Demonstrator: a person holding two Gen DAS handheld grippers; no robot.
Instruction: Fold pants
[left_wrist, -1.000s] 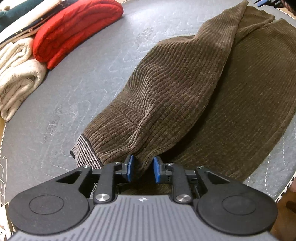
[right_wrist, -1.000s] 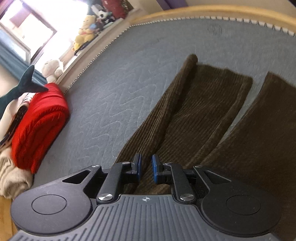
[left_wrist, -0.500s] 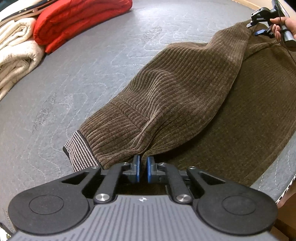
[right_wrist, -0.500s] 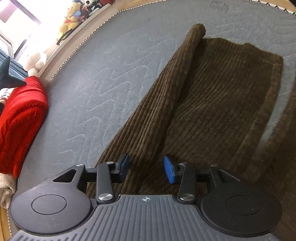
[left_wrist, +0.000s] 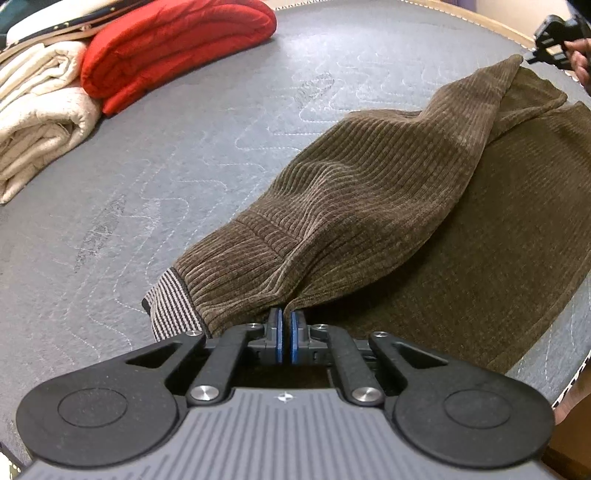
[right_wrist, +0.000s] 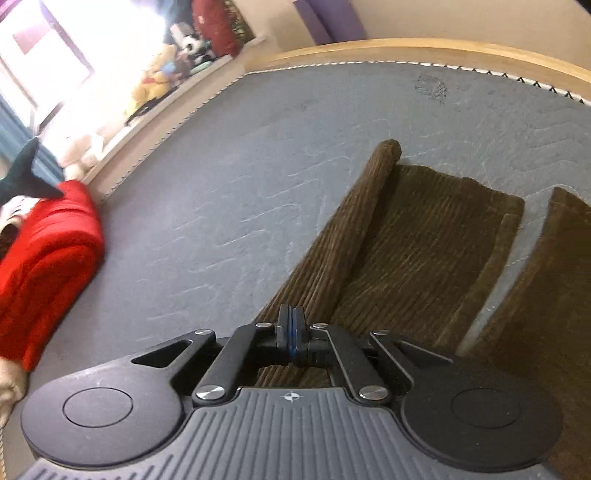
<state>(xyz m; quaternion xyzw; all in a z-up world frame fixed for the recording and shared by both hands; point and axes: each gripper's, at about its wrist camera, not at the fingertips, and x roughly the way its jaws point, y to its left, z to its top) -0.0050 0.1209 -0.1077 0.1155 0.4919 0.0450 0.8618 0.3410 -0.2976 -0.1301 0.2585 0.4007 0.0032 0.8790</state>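
Brown corduroy pants (left_wrist: 369, 192) lie on a grey quilted mattress (left_wrist: 166, 177). My left gripper (left_wrist: 285, 325) is shut on the waist edge, beside the striped inner waistband (left_wrist: 170, 306), and holds it a little off the bed. One leg runs as a raised fold toward my right gripper (left_wrist: 550, 40) at the far top right, held by a hand. In the right wrist view the right gripper (right_wrist: 291, 325) is shut on the rolled edge of that pants leg (right_wrist: 424, 236). The other leg (right_wrist: 546, 295) lies flat to the right.
A folded red blanket (left_wrist: 166, 48) and cream blankets (left_wrist: 37, 122) sit at the mattress's far left. A wooden bed frame (right_wrist: 406, 50) borders the far side, with stuffed toys (right_wrist: 155, 85) on a ledge beyond. The mattress edge runs close at the lower right of the left wrist view.
Both grippers closed on the pants; the right one opened wide half a second ago, then shut on the leg's edge. The gripped fabric has lifted slightly, and the right gripper has pulled back.
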